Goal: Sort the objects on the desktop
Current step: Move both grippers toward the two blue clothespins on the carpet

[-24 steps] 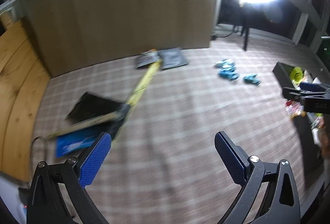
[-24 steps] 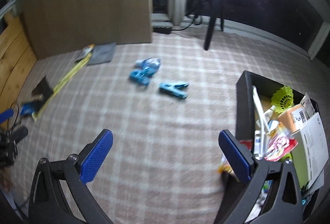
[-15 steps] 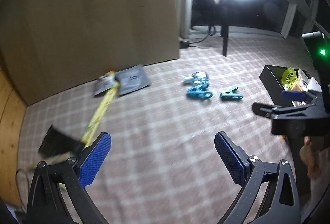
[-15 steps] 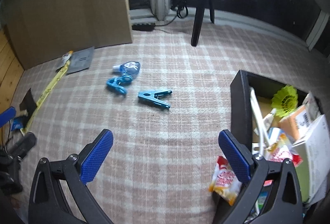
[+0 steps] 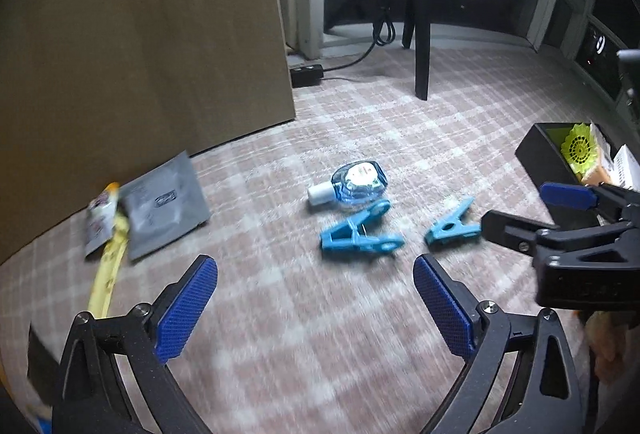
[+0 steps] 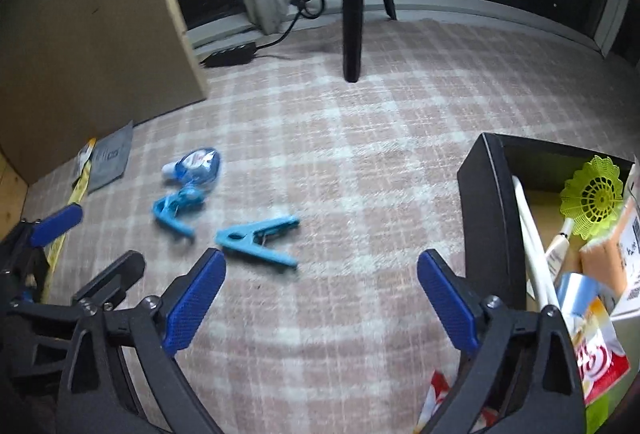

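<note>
Beneath both of our grippers spreads a pink-and-white checked cloth, lit hard from a lamp at the far side, with a tall brown board standing along its left edge and a dark tripod leg planted at the back.

We see a black box at the right, already crowded: a lime-green shuttlecock, white sticks, cartons and bright snack packets, all too jumbled to name further.

Our left gripper hangs over bare cloth, its blue pads spread wide with nothing between them. Our right gripper is likewise wide apart and empty, just beside the box's left wall.

By the board lie a grey foil pouch and a yellow strip running toward us, touching the pouch's left edge.

Near the middle of the cloth sit the small things. A clear blue bottle with a white cap and round white label lies on its side. Just in front of it is a light-blue clothes peg, blurred, and a second peg of the same blue lies apart to the right, its jaws pointing right.
</note>
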`<state>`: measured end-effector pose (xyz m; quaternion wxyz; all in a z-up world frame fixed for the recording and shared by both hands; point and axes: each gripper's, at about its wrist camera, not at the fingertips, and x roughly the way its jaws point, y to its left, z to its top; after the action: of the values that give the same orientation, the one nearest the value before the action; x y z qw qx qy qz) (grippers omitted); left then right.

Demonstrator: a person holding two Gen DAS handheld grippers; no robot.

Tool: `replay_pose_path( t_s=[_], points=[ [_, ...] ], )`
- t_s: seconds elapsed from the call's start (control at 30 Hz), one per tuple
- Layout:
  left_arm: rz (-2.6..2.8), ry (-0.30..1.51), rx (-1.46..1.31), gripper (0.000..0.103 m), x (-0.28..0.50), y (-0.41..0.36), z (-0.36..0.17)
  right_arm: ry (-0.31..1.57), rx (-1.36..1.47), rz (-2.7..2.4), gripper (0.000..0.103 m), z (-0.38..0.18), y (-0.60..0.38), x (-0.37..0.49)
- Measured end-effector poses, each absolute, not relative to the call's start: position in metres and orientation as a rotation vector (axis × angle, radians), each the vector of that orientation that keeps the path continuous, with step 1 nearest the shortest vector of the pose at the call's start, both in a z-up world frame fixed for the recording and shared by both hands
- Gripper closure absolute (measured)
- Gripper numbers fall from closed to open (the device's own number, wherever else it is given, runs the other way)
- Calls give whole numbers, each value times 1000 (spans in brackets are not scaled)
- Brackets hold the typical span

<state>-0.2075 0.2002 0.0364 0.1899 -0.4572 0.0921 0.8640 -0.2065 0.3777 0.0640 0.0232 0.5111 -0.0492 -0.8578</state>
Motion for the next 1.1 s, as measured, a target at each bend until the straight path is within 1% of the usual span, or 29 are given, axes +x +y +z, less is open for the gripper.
replay_pose_path(
  t_s=[0.07, 0.17, 0.3, 0.4, 0.43, 0.5, 0.6, 0.67, 0.77, 0.9, 1.03, 1.1],
  points=[
    [2409, 265, -1292, 9, -214, 204, 32, -153, 1581, -2658, 8, 63, 378, -208],
    [2390, 262, -1285, 9, -219, 208, 28, -192, 1568, -2660, 8, 66, 380, -205],
    [2377, 316, -1273, 11, -221, 219, 23, -141, 1571, -2654, 8, 62, 378, -204],
    [2389, 363, -1284, 17, -223, 223, 18, -124, 1577, -2648, 8, 56, 377, -203],
    [2394, 364, -1293, 22, -224, 222, 16, -127, 1580, -2645, 8, 53, 377, -202],
    [2404, 343, -1303, 23, -226, 218, 15, -144, 1584, -2634, 8, 48, 378, -202],
    [2427, 335, -1301, 26, -227, 212, 16, -103, 1580, -2653, 8, 45, 373, -207],
    [2434, 343, -1293, 31, -227, 208, 17, -88, 1575, -2646, 8, 44, 368, -208],
    [2456, 350, -1289, 35, -230, 201, 18, -41, 1570, -2643, 8, 41, 359, -211],
    [2471, 330, -1297, 37, -235, 185, 17, 8, 1572, -2627, 8, 34, 347, -215],
    [2474, 272, -1320, 39, -242, 171, 16, 79, 1562, -2652, 8, 29, 338, -219],
    [2479, 256, -1324, 41, -243, 167, 15, 91, 1538, -2664, 10, 30, 334, -221]
  ],
)
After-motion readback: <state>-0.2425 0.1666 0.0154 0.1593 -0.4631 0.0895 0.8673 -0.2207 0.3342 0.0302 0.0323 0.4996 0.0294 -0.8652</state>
